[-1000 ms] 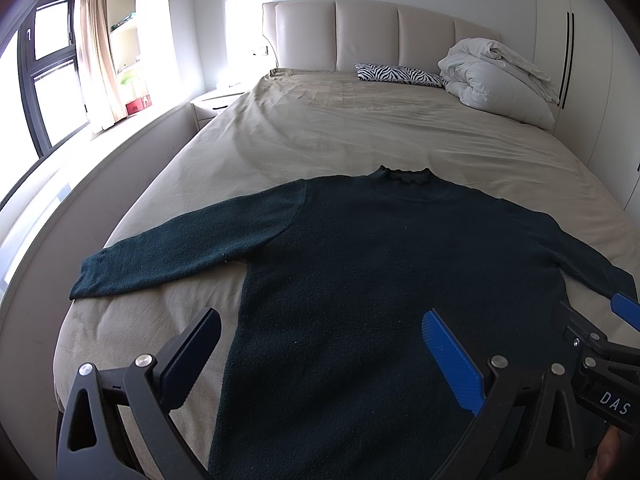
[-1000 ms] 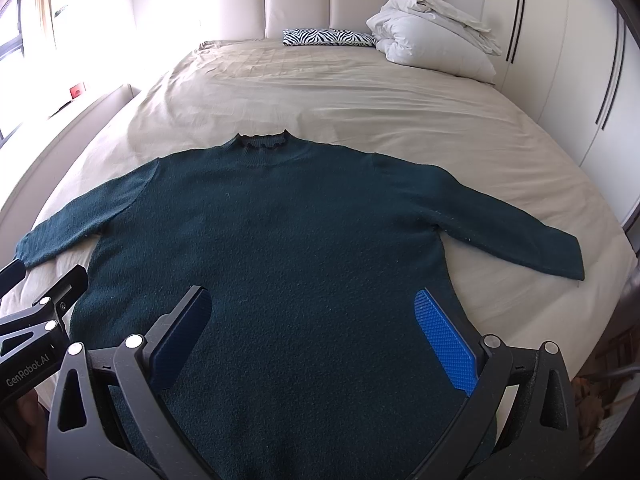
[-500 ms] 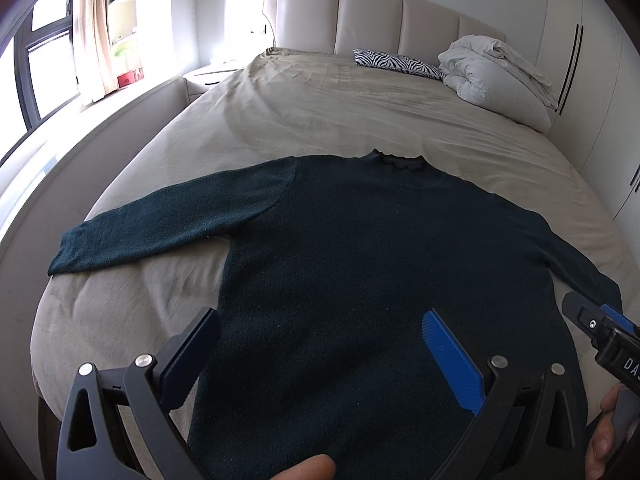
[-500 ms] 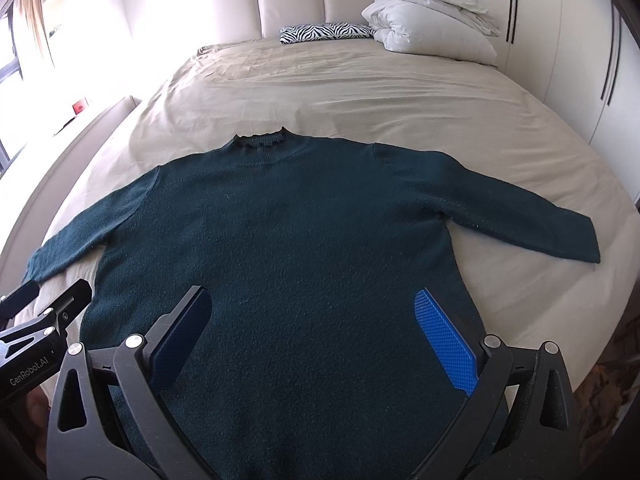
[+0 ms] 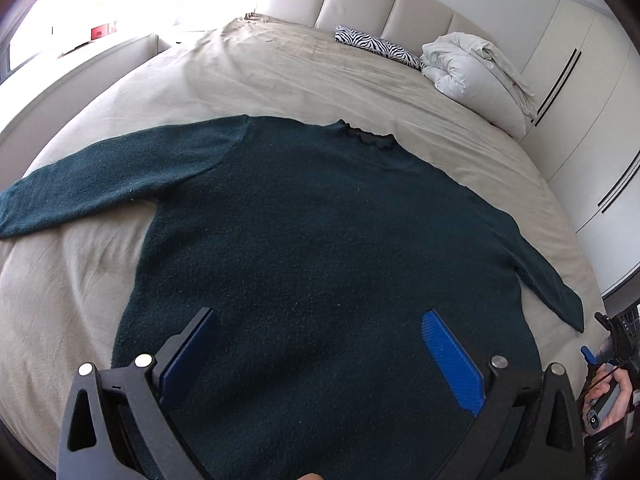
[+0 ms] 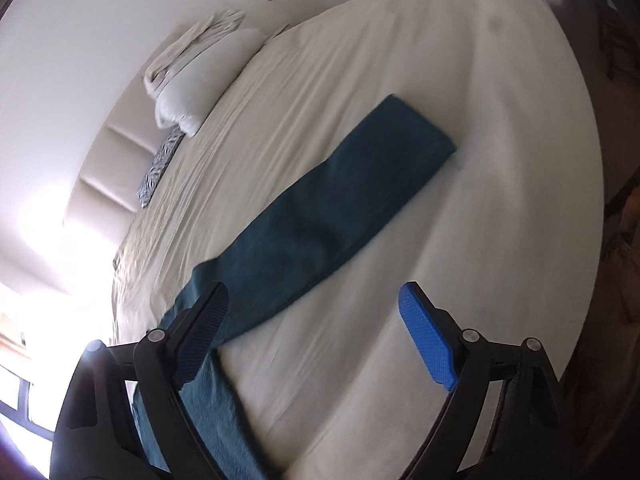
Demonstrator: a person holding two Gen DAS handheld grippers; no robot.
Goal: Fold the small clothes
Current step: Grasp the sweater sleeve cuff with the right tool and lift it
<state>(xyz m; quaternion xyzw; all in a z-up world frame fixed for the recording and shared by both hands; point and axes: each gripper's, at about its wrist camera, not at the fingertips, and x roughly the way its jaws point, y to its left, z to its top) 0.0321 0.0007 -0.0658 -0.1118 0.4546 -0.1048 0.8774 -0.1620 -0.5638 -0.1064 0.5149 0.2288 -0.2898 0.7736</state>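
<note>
A dark teal knit sweater [image 5: 320,248] lies flat and face up on the bed, body spread wide, its hem at the near edge and its small frilled collar [image 5: 370,138] pointing toward the far end. The left sleeve [image 5: 100,180] stretches out to the left. The right sleeve [image 6: 340,208] runs straight out to the right, flat, its cuff short of the bed's edge.

My sweater [image 5: 320,240] is dark teal all over, lying on the beige sheet [image 5: 280,80]. Beyond its collar sit a black-and-white zebra-striped pillow [image 5: 376,46] and a white duvet [image 5: 476,72], against the cream headboard [image 5: 392,4]. My left gripper [image 5: 320,356] and right gripper [image 6: 316,340] are black with blue pads.
</note>
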